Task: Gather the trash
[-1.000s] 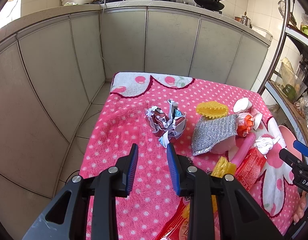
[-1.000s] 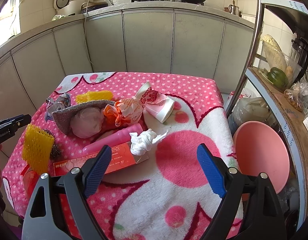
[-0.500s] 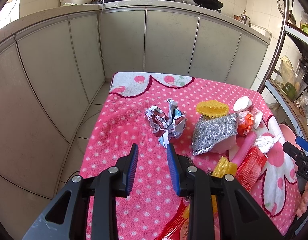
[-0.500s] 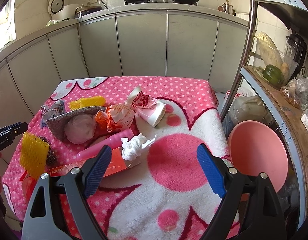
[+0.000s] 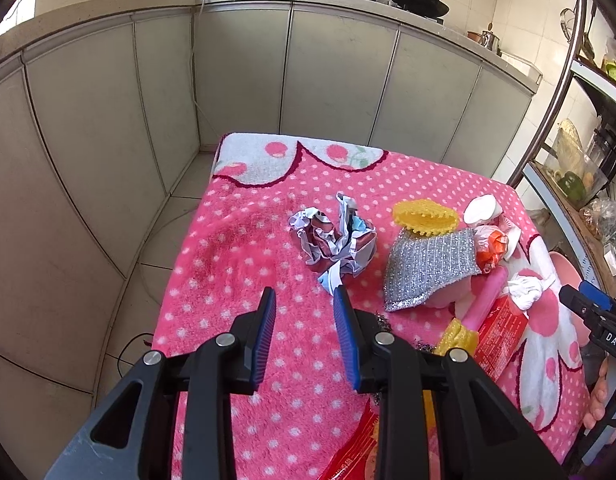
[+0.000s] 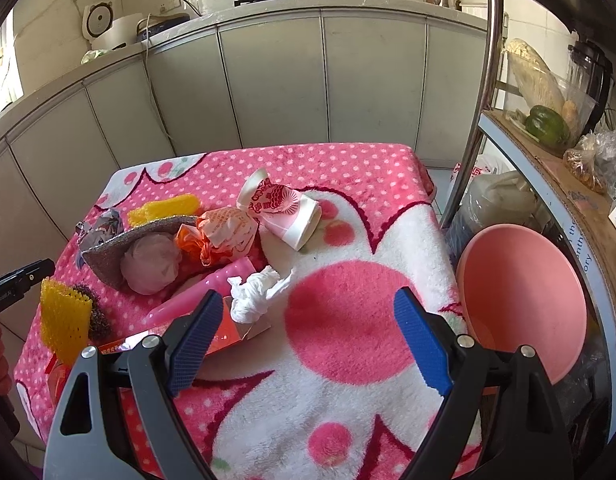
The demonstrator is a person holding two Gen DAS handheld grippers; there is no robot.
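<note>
Now we hover the left hand-held gripper, released, empty; crumpled paper at twelve o'clock awaits a forward reach and pinch.

Ahead of my left tool the blanket is lying bare up to the crumpled paper. The scourer and yellow sponge are crowding the way to its right. My right tool is hanging over an empty pink patch. The tissue, red box and pink tube are blocking its left side; a pink basin and the shelf post are closing off its right.
</note>
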